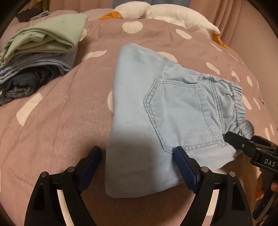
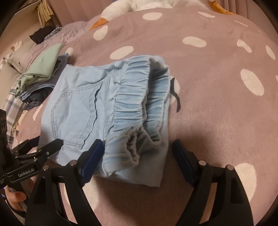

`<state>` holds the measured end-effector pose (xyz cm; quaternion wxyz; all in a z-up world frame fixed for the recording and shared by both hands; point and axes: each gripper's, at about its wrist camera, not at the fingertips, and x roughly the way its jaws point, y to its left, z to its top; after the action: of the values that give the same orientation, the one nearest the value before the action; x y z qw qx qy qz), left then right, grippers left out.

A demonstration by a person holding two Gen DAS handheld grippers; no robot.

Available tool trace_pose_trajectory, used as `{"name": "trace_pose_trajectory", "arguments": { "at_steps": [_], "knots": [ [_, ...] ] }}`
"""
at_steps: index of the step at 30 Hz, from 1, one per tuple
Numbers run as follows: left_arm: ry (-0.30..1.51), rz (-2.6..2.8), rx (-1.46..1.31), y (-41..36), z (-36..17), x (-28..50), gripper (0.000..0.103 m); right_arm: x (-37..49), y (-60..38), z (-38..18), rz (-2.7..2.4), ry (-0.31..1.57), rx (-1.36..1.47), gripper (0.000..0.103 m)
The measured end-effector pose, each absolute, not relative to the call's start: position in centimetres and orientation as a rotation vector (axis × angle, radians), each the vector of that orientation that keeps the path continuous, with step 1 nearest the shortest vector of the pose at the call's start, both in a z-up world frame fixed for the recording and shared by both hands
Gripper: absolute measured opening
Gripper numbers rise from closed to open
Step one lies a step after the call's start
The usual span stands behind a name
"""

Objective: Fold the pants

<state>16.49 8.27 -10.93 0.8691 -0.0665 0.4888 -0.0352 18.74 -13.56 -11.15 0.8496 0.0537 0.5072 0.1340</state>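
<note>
Light blue denim pants (image 1: 156,111) lie folded into a compact bundle on the bedspread, back pocket up, elastic waistband toward the right. They also show in the right wrist view (image 2: 104,107), waistband nearest. My left gripper (image 1: 137,156) is open, its jaws straddling the near folded edge of the pants, holding nothing. My right gripper (image 2: 137,149) is open, jaws either side of the waistband corner. The right gripper shows in the left wrist view (image 1: 243,142) at the pants' right corner; the left gripper shows in the right wrist view (image 2: 43,151).
A pile of folded clothes (image 1: 34,60), green on top, sits at the far left, also visible in the right wrist view (image 2: 40,74). A white plush toy (image 1: 165,12) lies at the back. The mauve spotted bedspread (image 1: 52,121) covers the bed.
</note>
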Motion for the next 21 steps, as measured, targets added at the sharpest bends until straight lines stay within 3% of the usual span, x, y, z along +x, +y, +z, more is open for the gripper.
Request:
{"name": "trace_pose_trajectory", "arguments": {
  "at_steps": [9, 16, 21],
  "knots": [
    [1.015, -0.050, -0.137, 7.7, -8.6, 14.3, 0.085, 15.9, -14.3, -8.6, 0.266, 1.059, 0.164, 0.082],
    [0.994, -0.043, -0.108, 6.3, -5.2, 11.6, 0.090, 12.2, -14.1, -5.8, 0.281, 1.018, 0.123, 0.101],
    [0.973, -0.047, -0.126, 5.5, -2.4, 8.8, 0.098, 9.6, -14.0, -3.4, 0.296, 0.985, 0.079, 0.103]
  ]
}}
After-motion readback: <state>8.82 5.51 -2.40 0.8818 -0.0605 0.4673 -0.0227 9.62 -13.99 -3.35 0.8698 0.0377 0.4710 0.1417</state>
